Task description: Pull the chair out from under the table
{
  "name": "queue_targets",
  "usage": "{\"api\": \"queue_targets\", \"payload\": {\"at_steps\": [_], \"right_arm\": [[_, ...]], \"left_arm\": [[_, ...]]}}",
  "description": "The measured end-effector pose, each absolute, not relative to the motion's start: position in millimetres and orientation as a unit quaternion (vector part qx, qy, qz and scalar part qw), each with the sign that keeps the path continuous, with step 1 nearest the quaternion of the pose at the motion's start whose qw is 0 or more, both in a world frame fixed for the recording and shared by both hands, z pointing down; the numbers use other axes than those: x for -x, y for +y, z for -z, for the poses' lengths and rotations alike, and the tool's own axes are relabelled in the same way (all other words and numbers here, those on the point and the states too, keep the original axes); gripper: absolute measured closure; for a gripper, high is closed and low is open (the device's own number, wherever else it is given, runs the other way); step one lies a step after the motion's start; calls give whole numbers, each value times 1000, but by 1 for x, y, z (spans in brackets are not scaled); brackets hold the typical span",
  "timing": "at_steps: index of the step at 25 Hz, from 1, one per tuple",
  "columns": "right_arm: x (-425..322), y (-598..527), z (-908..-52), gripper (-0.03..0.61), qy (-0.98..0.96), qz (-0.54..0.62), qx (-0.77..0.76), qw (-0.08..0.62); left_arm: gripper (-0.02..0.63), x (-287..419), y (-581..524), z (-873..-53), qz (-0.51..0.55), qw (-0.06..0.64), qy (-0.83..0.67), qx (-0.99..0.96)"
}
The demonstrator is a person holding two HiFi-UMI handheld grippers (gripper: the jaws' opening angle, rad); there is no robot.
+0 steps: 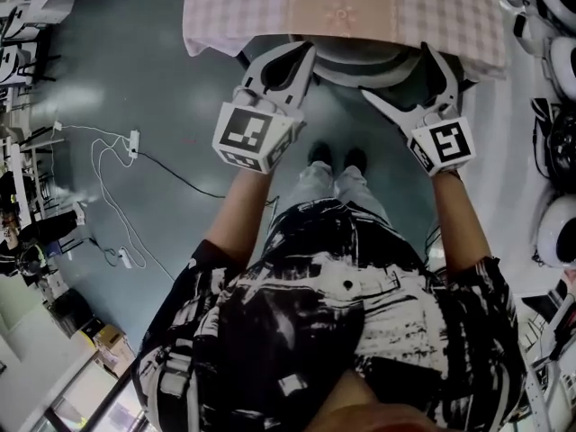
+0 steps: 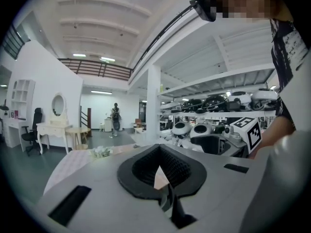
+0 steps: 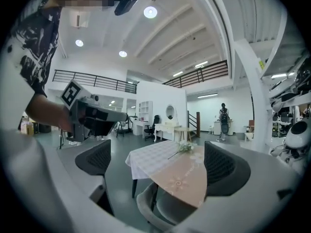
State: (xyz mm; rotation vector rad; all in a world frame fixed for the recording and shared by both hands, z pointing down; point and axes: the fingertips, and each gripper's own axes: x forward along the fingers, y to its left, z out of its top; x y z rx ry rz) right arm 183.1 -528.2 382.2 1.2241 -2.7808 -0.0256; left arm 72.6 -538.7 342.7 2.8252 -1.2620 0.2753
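Observation:
A grey chair (image 1: 360, 67) is tucked under the near edge of a table (image 1: 225, 12) that wears a checked cloth and a pink runner. In the right gripper view the chair's curved back (image 3: 158, 208) sits low, in front of the table (image 3: 148, 160). My left gripper (image 1: 304, 54) hovers at the chair's left side; its black pads (image 2: 146, 171) meet, with nothing between them. My right gripper (image 1: 400, 75) is over the chair's right side and stands wide open (image 3: 160, 165), framing the table and chair without touching them. The person's feet are just short of the chair.
White cables and a power strip (image 1: 133, 142) lie on the grey floor to the left. White rounded machines (image 1: 558, 228) line the right wall. Shelves of similar units (image 2: 194, 129) stand beside the left gripper. A person (image 3: 223, 115) and a white dressing table (image 3: 167, 126) are far off.

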Motion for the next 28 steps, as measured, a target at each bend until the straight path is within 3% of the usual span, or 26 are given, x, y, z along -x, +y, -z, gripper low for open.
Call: {"api": "queue_targets", "payload": {"at_steps": [6,16,28], "right_arm": [[-158,-537,-437,5,-923,0,-360,136],[-102,-553,-587,6,-895,114,-160,400],[-101,-555,-740,6,-810,104,-15,577]], "left_arm": [[614,-66,-556,-353,-83,31,-397,-914],[614,-23,-565,-376,-73,62,-418,-904],[614,29,-564,-410,-80,99,-448,-885]]}}
